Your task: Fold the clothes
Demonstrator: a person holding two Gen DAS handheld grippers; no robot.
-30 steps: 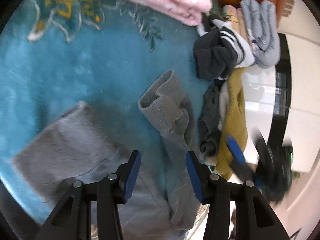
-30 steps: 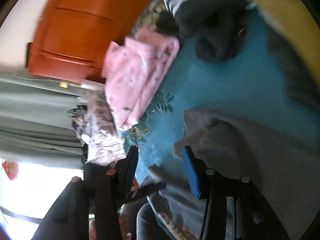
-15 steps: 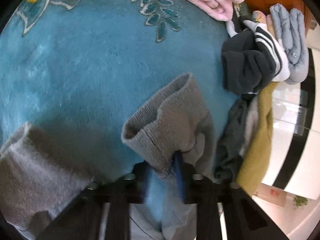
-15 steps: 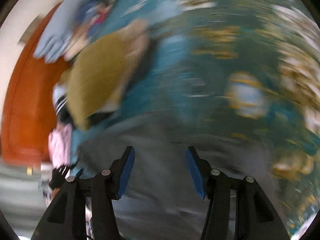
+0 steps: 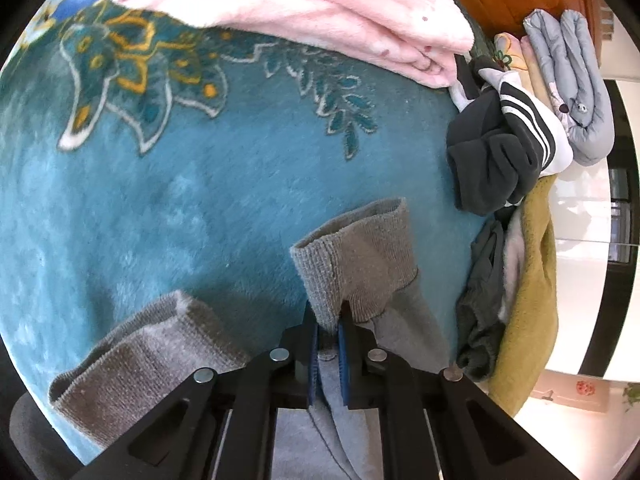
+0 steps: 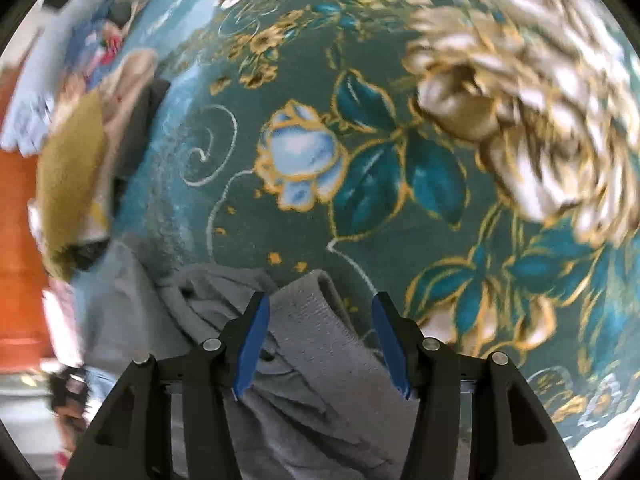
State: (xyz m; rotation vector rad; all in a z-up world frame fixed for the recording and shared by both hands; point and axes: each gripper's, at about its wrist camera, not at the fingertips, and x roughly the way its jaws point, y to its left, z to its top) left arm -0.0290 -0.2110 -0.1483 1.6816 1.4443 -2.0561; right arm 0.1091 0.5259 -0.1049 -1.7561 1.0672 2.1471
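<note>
1. The step in hand is judged to be the taking hold of a grey garment [image 5: 384, 304] for folding; the garment is spread on a teal patterned carpet [image 5: 168, 184], with 1 ribbed cuff [image 5: 356, 248] raised off the pile and a second ribbed cuff [image 5: 136, 356] lying flat beside it
2. The left hand-held gripper [image 5: 328, 340] is shown clamped on the cloth just below the raised cuff, its blue pads pressed against the fabric
3. The right hand-held gripper [image 6: 320, 336] is shown with its jaws apart over another ribbed edge [image 6: 316, 316] of the same garment; the cloth lies between the pads but is not seen to be pinched
4. The next move is judged to call for the closing of the right hand-held gripper on that edge, after which both held points can be lifted and carried over together
5. A pink folded cloth [image 5: 304, 12] and a pile of other clothes [image 5: 516, 148] are seen at the carpet's far side
6. The garment's body is cut off by the lower frame edges, so its kind cannot be told; the left part of the right wrist view is blurred, and the hands are not shown
</note>
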